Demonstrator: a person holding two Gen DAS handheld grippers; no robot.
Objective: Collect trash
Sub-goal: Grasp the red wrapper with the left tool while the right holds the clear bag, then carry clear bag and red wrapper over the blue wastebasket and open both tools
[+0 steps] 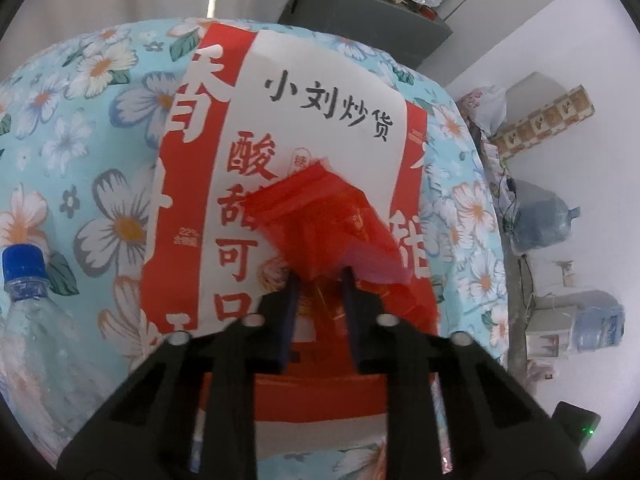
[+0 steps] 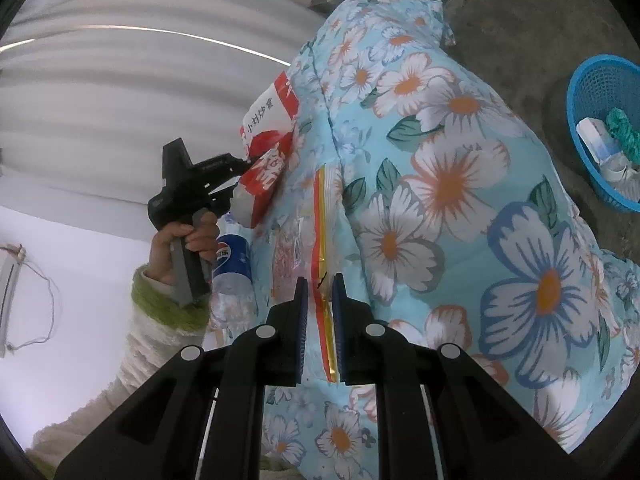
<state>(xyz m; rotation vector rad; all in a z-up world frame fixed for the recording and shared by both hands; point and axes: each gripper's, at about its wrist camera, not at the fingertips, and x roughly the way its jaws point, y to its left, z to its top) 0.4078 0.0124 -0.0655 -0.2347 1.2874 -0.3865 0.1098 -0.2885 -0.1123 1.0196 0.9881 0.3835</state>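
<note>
Black left tongs [image 1: 319, 274] fill the foreground of the left wrist view; your jaws are clamped on a crumpled translucent red plastic wrapper [image 1: 320, 216]. Left of them, a clear plastic bottle with a blue cap [image 1: 24, 304] lies on the light-blue flower-print cloth [image 1: 80, 140] covering the table. Under the wrapper sits a large red-and-white snack bag printed with Chinese characters [image 1: 320, 112]. To the right, past the table edge, blue water jugs [image 1: 544, 220] stand on the floor.

In the right wrist view, your left hand [image 2: 188, 240] grips its tool at the left, by the snack bag. The right tongs [image 2: 320, 280] are pinched on a clear plastic bag with a red and gold sealing strip [image 2: 320, 208] lying on the cloth. At the far right, a blue mesh plastic basket [image 2: 592, 92] on the floor holds some trash.
</note>
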